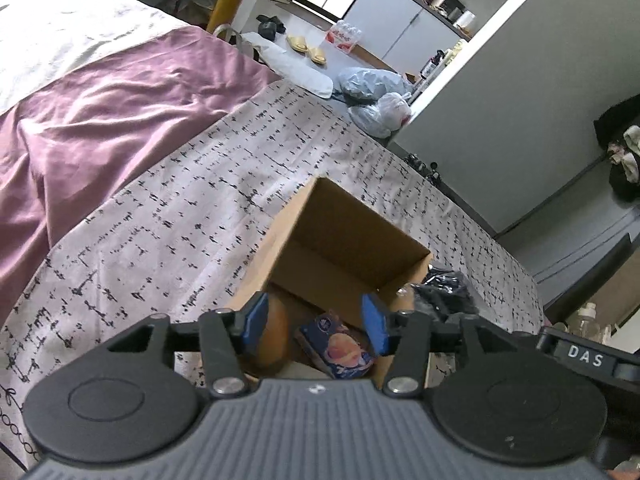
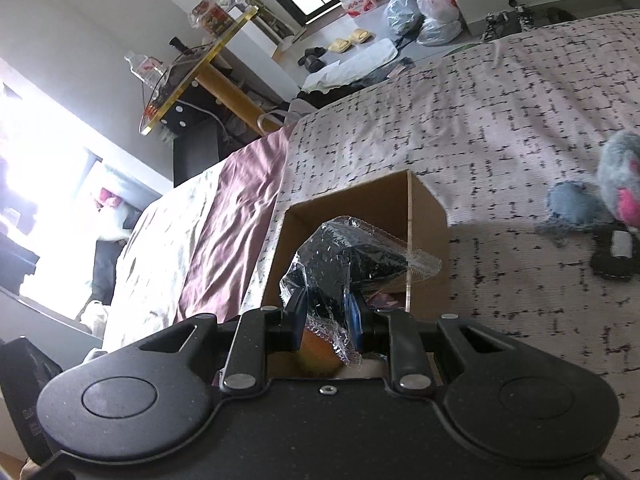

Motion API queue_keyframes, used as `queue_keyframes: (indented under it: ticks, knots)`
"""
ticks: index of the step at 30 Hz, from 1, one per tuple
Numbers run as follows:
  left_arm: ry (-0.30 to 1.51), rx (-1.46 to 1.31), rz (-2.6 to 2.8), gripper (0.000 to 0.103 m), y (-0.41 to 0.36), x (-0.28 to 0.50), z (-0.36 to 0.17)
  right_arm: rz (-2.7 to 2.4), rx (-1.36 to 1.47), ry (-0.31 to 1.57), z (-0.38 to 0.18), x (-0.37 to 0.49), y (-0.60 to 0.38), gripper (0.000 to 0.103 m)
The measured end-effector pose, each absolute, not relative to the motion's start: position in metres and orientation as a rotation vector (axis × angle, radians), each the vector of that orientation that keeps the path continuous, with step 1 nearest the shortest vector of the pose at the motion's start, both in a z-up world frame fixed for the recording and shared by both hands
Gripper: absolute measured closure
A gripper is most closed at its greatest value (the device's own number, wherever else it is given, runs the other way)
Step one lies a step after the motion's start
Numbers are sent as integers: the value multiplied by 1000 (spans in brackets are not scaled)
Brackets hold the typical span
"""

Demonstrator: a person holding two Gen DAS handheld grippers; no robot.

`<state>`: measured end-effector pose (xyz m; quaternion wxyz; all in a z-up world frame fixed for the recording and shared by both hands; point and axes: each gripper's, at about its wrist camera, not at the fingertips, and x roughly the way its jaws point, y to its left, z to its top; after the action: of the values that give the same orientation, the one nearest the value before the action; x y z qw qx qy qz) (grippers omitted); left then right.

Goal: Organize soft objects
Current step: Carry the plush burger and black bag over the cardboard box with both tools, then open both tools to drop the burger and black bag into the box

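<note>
right hand-held gripper (image 2: 326, 320) clamped on crinkly clear plastic bag of black fabric (image 2: 352, 258) | hangs right over open brown cardboard box (image 2: 428, 208) on bed, just drop | left hand-held gripper (image 1: 316, 322) apart, empty

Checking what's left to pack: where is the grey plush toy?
In the right wrist view, the grey plush toy lies on the patterned bedspread at the far right, right of the cardboard box.

Patterned bed (image 2: 500, 92): cardboard box (image 2: 428, 208), grey plush (image 2: 618, 176), purple sheet (image 1: 100, 112).
</note>
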<state>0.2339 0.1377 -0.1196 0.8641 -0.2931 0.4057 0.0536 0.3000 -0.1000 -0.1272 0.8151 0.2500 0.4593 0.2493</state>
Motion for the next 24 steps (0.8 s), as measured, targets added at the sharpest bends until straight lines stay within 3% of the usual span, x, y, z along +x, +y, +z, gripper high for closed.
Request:
queue_keyframes:
  ticks: [8, 11, 12, 16, 23, 24]
  knots:
    - [843, -606, 138, 52, 146, 226, -111, 554, 523, 992, -126, 305, -73, 79]
    - [847, -605, 146, 51, 149, 223, -109, 545, 500, 981, -125, 305, -67, 67]
    - [850, -604, 146, 48, 150, 223, -109, 538, 505, 993, -126, 306, -68, 59]
    - [853, -595, 147, 33, 150, 219, -104, 533, 521, 984, -123, 298, -78, 42]
    - [843, -570, 153, 18, 141, 213, -98, 498, 494, 966, -114, 283, -102, 39]
    - [838, -561, 153, 15, 138, 212, -97, 499, 490, 963, -113, 281, -106, 34]
